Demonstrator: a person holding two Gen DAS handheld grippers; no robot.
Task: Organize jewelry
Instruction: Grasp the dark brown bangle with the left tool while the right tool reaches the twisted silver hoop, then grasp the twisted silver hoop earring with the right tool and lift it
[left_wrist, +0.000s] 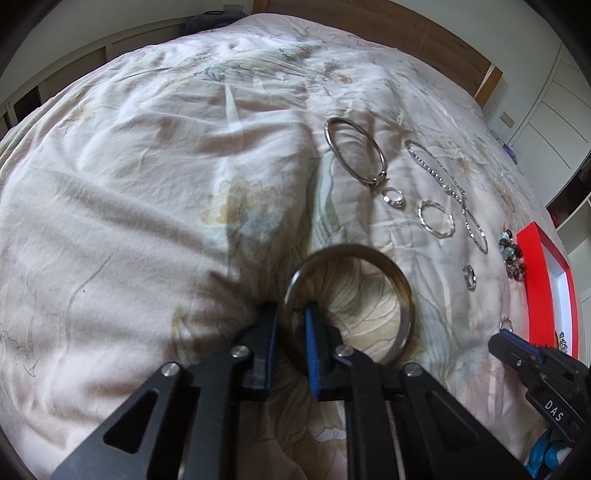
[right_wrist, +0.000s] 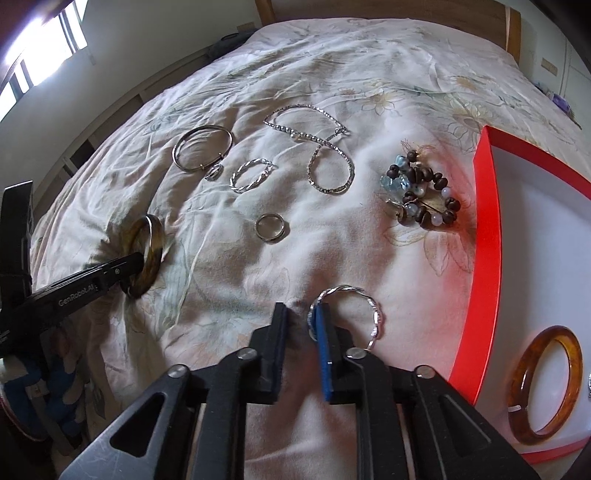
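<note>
My left gripper (left_wrist: 291, 314) has its jaws around the rim of a dark brown bangle (left_wrist: 399, 284) that rests on the bed; it also shows in the right wrist view (right_wrist: 147, 251). My right gripper (right_wrist: 301, 314) has narrowly parted jaws, and the left rim of a twisted silver bracelet (right_wrist: 373, 314) lies between them on the blanket. A red box (right_wrist: 476, 236) with a white inside holds an amber bangle (right_wrist: 546, 384) at the right.
On the floral blanket (right_wrist: 332, 240) lie a silver bangle (right_wrist: 203, 151), a twisted silver hoop (right_wrist: 251, 173), a chain necklace (right_wrist: 317, 140), a ring (right_wrist: 271, 227), a small ring (right_wrist: 214, 171) and a pile of beaded bracelets (right_wrist: 421, 192). A wooden headboard (right_wrist: 388, 9) stands behind.
</note>
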